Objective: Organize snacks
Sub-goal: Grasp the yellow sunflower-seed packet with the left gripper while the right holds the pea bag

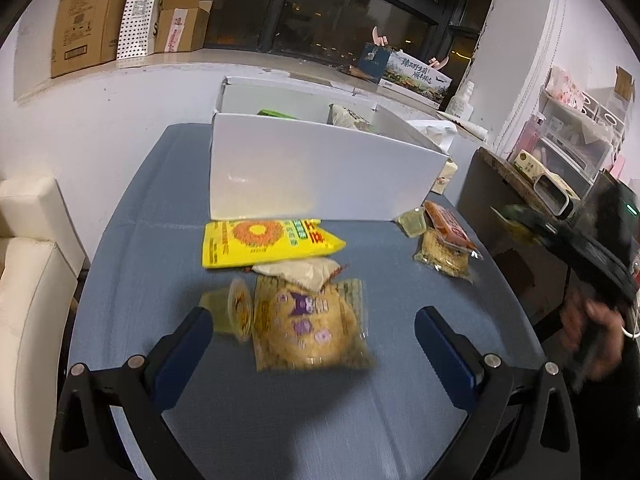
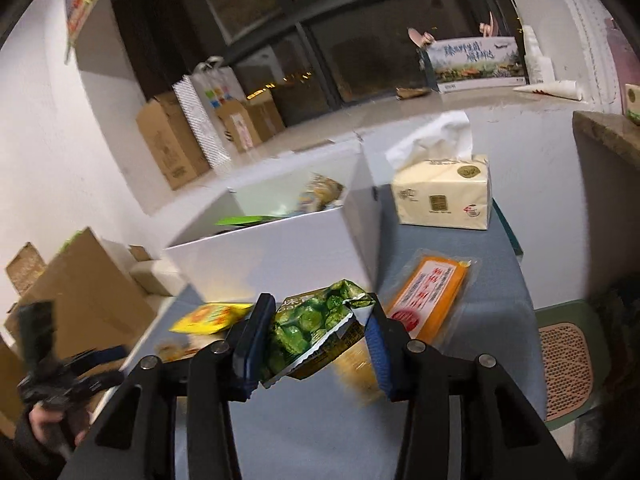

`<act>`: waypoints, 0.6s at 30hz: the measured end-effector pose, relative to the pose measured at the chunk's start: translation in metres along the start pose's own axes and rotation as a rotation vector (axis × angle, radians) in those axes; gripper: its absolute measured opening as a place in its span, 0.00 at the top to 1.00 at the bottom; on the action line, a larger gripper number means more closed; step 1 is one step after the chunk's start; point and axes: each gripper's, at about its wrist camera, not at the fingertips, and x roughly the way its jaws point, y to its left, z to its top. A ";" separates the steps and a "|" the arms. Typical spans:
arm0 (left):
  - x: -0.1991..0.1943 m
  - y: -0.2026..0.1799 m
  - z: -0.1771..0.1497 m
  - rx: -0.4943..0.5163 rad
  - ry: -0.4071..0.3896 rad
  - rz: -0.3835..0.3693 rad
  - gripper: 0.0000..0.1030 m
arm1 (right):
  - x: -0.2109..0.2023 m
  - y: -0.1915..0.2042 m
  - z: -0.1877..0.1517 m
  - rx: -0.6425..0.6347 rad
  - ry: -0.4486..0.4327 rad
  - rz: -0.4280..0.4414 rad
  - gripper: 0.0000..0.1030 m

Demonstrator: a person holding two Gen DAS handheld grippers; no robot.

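Note:
My right gripper [image 2: 316, 320] is shut on a green snack packet [image 2: 316, 330], held above the blue table in front of the white box [image 2: 276, 256]. In the left wrist view that gripper [image 1: 520, 220] shows blurred at the right edge, a hand under it. My left gripper [image 1: 314, 318] stands open, low over a clear bag with a round yellow cake [image 1: 310, 326] and a jelly cup [image 1: 236, 312]. Behind these lie a yellow sunflower-print bag [image 1: 264, 242] and a pale packet [image 1: 298, 272]. The white box [image 1: 316, 176] holds a green packet and another bag.
An orange packet [image 1: 446, 226] [image 2: 430, 294], a noodle-like pack [image 1: 444, 256] and a small cup [image 1: 412, 222] lie at the box's right corner. A tissue pack [image 2: 444, 194] stands behind. White seat [image 1: 28, 280] left, dark cabinet [image 1: 504, 216] right, cardboard boxes [image 1: 92, 16] on the ledge.

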 end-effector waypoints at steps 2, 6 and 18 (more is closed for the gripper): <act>0.009 0.001 0.011 0.002 0.012 0.010 0.00 | -0.017 0.013 -0.010 -0.008 -0.016 0.004 0.53; 0.031 0.009 0.034 0.012 0.029 0.029 0.00 | -0.040 0.032 -0.032 -0.027 -0.040 0.009 0.53; 0.131 0.037 0.069 0.015 0.257 0.115 0.00 | -0.042 0.055 -0.068 -0.050 0.005 0.018 0.53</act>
